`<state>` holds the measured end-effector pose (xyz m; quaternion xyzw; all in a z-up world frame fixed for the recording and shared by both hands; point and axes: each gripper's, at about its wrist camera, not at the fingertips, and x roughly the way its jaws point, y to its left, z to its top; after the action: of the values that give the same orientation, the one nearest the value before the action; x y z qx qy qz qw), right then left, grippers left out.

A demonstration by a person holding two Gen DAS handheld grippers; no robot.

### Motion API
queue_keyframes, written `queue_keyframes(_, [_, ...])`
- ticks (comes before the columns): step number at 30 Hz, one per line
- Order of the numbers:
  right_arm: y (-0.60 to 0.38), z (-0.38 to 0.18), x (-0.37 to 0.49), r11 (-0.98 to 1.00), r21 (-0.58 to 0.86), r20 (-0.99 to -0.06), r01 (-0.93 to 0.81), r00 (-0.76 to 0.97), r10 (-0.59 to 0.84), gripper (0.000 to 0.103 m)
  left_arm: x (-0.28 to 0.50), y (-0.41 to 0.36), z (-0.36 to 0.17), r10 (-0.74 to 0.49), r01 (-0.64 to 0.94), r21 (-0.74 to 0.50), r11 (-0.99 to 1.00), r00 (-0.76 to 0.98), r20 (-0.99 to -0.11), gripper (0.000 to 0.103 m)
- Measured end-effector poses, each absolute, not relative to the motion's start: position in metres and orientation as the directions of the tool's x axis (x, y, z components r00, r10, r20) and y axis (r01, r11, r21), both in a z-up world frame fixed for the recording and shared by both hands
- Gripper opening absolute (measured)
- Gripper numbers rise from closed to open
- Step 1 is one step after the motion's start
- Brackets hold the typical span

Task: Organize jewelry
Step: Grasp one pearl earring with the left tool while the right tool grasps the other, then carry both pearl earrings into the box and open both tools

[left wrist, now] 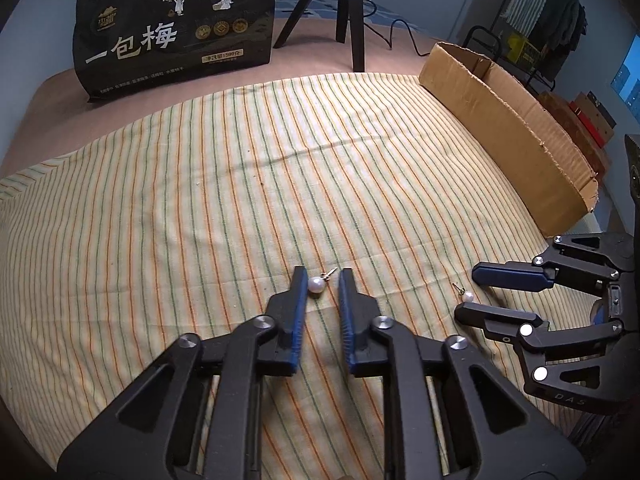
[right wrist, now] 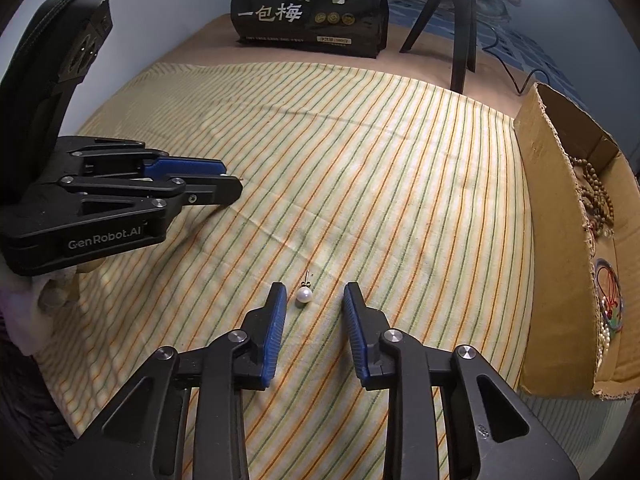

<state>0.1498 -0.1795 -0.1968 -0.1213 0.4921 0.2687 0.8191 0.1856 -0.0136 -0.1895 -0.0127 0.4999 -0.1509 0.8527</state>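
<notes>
LEFT: left gripper (left wrist: 323, 280) narrow, not clamped; pearl earring (left wrist: 315, 283) lies between the pads, touching the left pad | RIGHT: right gripper (right wrist: 315, 294) partly open around second pearl earring (right wrist: 303, 295), no contact | SURFACE: striped cloth (left wrist: 200, 200) | FAR RIGHT: cardboard box (right wrist: 560, 240) holding bead strings (right wrist: 596, 196)

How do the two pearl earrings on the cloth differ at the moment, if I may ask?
The left earring lies right beside one pad of the narrow-set left gripper; the right earring lies clear of both pads of the wider right gripper. In the left wrist view, the left earring's post points up-right, the right earring's up-left. Both are white pearl studs on the cloth.
</notes>
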Motion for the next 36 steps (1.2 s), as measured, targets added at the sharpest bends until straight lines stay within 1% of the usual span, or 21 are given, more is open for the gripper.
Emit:
queue_keyframes(3, [-0.179,-0.198,0.150,0.824,0.064,-0.872,-0.562,0.371,0.320,0.022,0.186,-0.016,-0.190,-0.269,0.248,-0.169,0.954,0.455,-0.849,0.009])
queue_keyframes(5, [-0.178,-0.198,0.151,0.823,0.062,-0.872,-0.565,0.370,0.320,0.015,0.186,-0.016,-0.189,-0.266,0.247,-0.166,0.955,0.457,-0.849,0.009])
queue_keyframes(7, [-0.178,-0.199,0.151,0.823,0.063,-0.872,-0.565,0.370,0.321,0.011,0.186,-0.016,-0.189,-0.266,0.247,-0.166,0.955,0.457,-0.848,0.009])
queue_keyframes(11, [-0.178,-0.198,0.149,0.823,0.061,-0.870,-0.564,0.374,0.321,0.007,0.184,-0.016,-0.187,-0.265,0.247,-0.165,0.955,0.462,-0.846,0.009])
queue_keyframes(25, [-0.188,-0.169,0.147,0.840,0.070,-0.838,-0.538,0.426,0.342,0.007,0.175,-0.015,-0.155,-0.286,0.240,-0.185,0.953,0.511,-0.811,0.009])
queue_keyframes(36, [-0.213,-0.138,0.148,0.870,0.076,-0.792,-0.486,0.501,0.349,0.007,0.173,-0.038,-0.113,-0.348,0.273,-0.228,0.935,0.566,-0.748,0.009])
